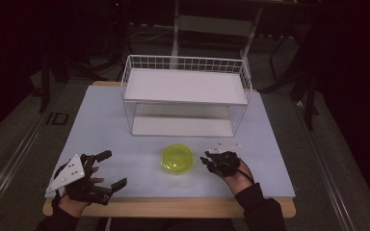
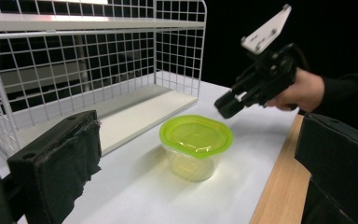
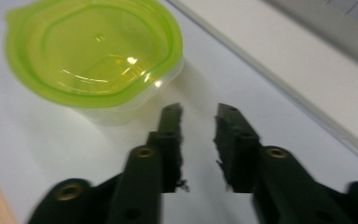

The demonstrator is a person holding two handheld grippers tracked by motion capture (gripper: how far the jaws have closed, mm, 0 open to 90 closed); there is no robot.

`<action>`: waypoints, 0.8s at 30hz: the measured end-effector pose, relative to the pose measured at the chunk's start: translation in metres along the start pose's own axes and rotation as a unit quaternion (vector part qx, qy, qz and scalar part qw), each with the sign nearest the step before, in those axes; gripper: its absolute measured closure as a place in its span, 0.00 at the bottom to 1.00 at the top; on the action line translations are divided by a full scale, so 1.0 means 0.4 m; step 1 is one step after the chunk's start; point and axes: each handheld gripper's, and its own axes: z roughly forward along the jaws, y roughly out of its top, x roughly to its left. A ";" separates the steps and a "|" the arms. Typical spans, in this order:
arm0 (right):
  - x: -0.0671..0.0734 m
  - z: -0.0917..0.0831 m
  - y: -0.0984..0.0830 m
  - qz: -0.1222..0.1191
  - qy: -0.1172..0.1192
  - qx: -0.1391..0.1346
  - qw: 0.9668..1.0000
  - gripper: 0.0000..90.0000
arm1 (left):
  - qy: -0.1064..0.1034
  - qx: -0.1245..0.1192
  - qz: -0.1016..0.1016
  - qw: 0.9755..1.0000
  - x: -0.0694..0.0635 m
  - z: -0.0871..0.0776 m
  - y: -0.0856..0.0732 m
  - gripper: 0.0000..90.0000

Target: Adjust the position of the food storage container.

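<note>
Right gripper view looks along the right gripper [image 3: 199, 116], whose jaws stand a little apart with nothing between them, their tips just beside the near wall of the container [image 3: 93, 60] and not touching it. That container is a clear tub with a yellow-green lid pressed on; it sits upright on the bench [image 3: 37, 154], lid facing up. The lid is nearly round, so no long axis can be told; a small tab sticks out from its rim at the upper left of this view.

Seen from the high view, the right gripper [image 1: 212, 161] lies just right of the container [image 1: 177, 159], jaws pointing left toward it, and the right hand [image 1: 236, 177] holds it from behind. The left gripper [image 1: 110, 168] sits well apart, near the bench's front left corner, its jaws spread wide and released, pointing right toward the container; the left hand [image 1: 77, 192] grips it.

Behind the container stands a white wire shelf rack [image 1: 185, 96] with two white boards, its open front facing the person. The left gripper view shows the container [image 2: 196, 145] between that rack [image 2: 88, 70] and the bench's wooden front edge [image 2: 275, 186].
</note>
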 end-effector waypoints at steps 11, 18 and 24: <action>0.001 -0.097 -0.010 0.028 -0.002 -0.043 0.999 0.54 | -0.005 0.023 0.004 1.000 -0.015 0.022 0.005 0.01; 0.012 -0.130 -0.001 0.032 0.017 -0.058 0.998 0.34 | -0.005 0.049 -0.006 0.999 -0.021 0.041 0.030 0.01; 0.014 -0.134 0.011 0.048 0.042 -0.061 0.996 0.20 | -0.024 0.077 0.000 0.997 -0.023 0.063 0.050 0.01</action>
